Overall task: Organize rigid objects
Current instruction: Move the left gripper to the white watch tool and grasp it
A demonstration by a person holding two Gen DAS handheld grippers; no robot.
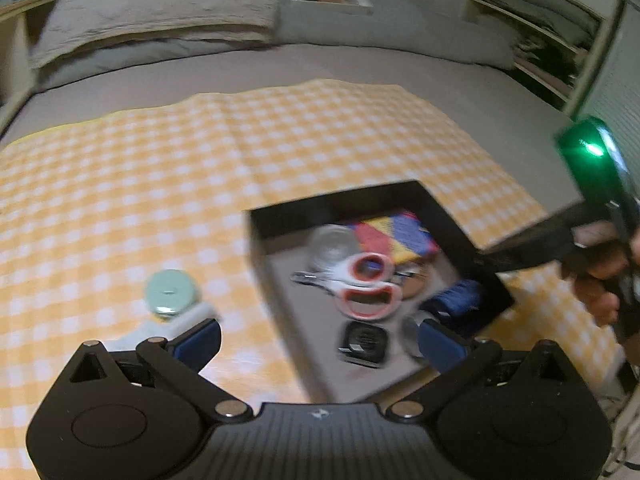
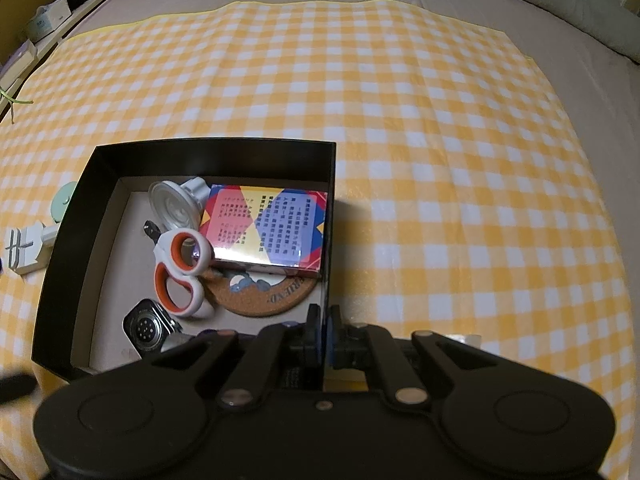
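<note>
A black open box (image 2: 208, 152) sits on a yellow checked cloth (image 2: 400, 120). Inside lie orange-and-white scissors (image 2: 182, 276), a colourful card box (image 2: 264, 228), a cork coaster (image 2: 264, 294), a round silver piece (image 2: 174, 206) and a smartwatch (image 2: 148, 330). My right gripper (image 2: 323, 340) is shut on the box's right wall at its near corner. My left gripper (image 1: 320, 338) is open and empty above the box's near-left edge (image 1: 280, 320). A mint-green round object with a white base (image 1: 170, 294) lies on the cloth left of the box, by my left finger (image 1: 200, 340).
The cloth covers a grey bed with pillows (image 1: 152, 12) at the back. Shelves (image 1: 540, 40) stand at the back right, and a low shelf with small boxes (image 2: 44, 20) to the left. The right hand and its gripper body (image 1: 600, 220) show at the left wrist view's right edge.
</note>
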